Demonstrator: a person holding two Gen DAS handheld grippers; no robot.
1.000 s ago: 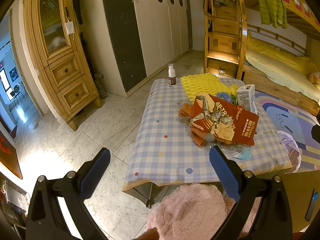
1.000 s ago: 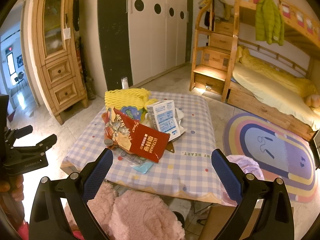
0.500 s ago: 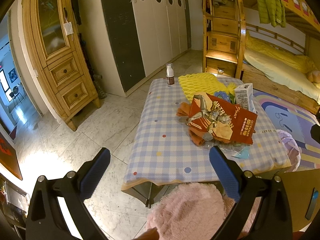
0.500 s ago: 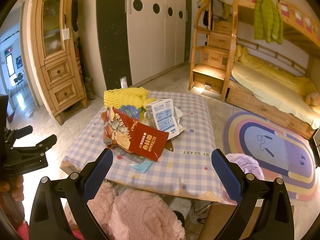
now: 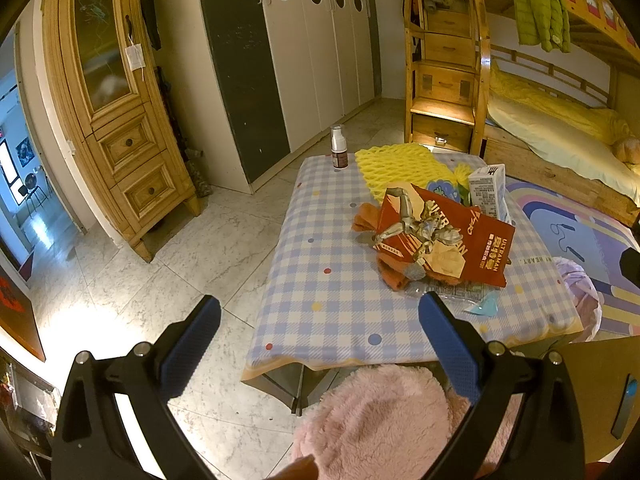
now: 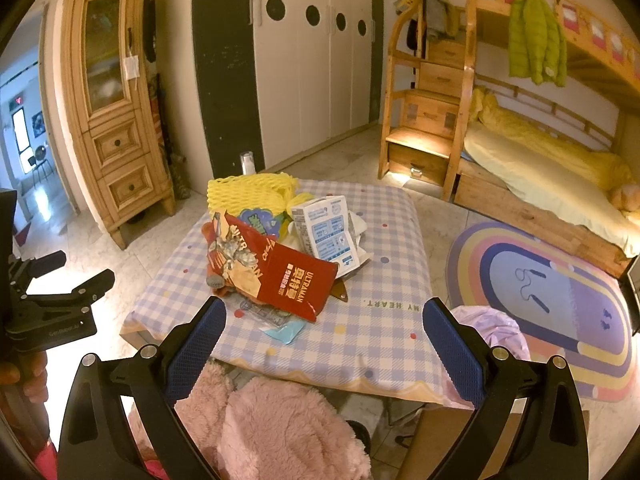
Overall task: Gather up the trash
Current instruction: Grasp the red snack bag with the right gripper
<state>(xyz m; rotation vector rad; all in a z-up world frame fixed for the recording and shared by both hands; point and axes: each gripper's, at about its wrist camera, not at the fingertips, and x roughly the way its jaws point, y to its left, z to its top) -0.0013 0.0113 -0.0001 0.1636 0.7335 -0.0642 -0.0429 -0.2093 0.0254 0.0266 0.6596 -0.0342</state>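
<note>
A heap of trash lies on a low table with a blue checked cloth [image 5: 320, 304] [image 6: 392, 332]. It holds a red Ultraman snack bag [image 5: 444, 236] [image 6: 280, 272], a white milk carton [image 5: 486, 192] [image 6: 326, 232], yellow foam netting [image 5: 400, 164] [image 6: 248, 194], an orange wrapper [image 5: 370, 220] and a clear wrapper with a blue scrap [image 5: 482, 306] [image 6: 286, 330]. A small bottle [image 5: 339, 153] stands at the table's far corner. My left gripper [image 5: 320, 320] and right gripper [image 6: 324, 326] are both open and empty, held above the table's near edge.
A pink fluffy seat [image 5: 384, 412] [image 6: 280, 428] sits just below the grippers. A purple-lined bin [image 6: 492, 330] stands right of the table beside a rainbow rug [image 6: 552, 288]. A wooden cabinet [image 5: 116, 100], white wardrobe and bunk bed [image 6: 540, 168] ring the room.
Both views have shifted slightly nearer to the table. The grippers stay open and empty, and the trash has not moved.
</note>
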